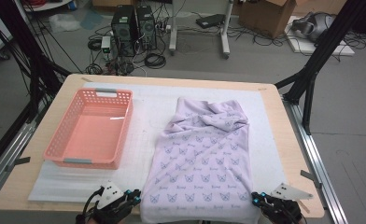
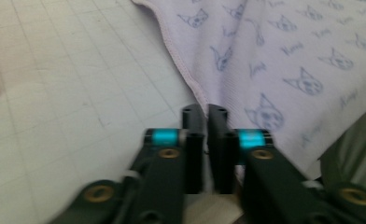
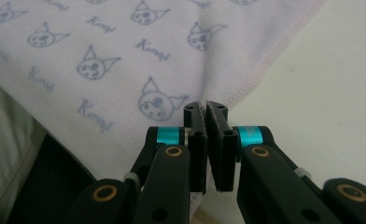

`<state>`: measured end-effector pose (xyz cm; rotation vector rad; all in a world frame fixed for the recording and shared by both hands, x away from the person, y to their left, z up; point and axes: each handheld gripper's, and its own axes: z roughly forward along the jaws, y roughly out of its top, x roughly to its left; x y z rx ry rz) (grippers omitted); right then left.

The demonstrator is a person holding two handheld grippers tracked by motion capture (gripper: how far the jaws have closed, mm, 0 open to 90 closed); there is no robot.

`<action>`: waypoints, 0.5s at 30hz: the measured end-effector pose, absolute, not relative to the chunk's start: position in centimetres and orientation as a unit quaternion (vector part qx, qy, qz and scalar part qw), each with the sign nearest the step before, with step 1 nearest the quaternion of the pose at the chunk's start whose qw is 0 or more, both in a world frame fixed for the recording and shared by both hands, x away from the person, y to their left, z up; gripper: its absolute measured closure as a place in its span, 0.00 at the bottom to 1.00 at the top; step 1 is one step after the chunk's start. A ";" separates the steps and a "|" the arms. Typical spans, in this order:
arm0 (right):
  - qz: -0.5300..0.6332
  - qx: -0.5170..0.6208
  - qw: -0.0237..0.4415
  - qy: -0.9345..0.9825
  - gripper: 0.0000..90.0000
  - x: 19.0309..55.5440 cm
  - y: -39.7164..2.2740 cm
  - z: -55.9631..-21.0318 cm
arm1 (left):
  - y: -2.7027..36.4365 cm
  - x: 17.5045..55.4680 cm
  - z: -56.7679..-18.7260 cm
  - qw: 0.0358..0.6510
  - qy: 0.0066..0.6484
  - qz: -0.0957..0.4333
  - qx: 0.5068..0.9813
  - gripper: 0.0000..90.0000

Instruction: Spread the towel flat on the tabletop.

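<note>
A cursive word, seemingly "Kuromi" (partly blurred), is being repeated between cat-like faces across the lilac blanket (image 3: 125, 60).

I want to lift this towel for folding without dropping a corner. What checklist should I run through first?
1. Right gripper shut on the towel edge: ok, hem pinched between its fingers.
2. Left gripper shut on the towel's near left edge: cannot tell, jaws nearly closed at the hem, cloth inside unclear.
3. Both grippers at the near corners: ok.
4. Far end flat: not ok, bunched.
5. Pink basket apart from the towel: ok.
</note>
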<state>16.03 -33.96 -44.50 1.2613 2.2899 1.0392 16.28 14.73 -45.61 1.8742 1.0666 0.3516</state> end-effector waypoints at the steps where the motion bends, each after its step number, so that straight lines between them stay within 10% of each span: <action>1: 0.363 0.446 0.165 0.801 0.97 15.8 -34.3 -44.5 | 14.5 16.4 -45.6 0.464 0.432 0.147 0.759 0.80; 8: 0.357 0.454 0.162 0.800 0.92 14.0 -35.9 -44.0 | 12.7 19.2 -45.4 0.477 0.420 0.145 0.759 0.58; 15: 0.370 0.476 0.219 0.767 0.69 16.8 -35.4 -43.5 | 10.8 22.5 -45.3 0.461 0.438 0.142 0.759 0.58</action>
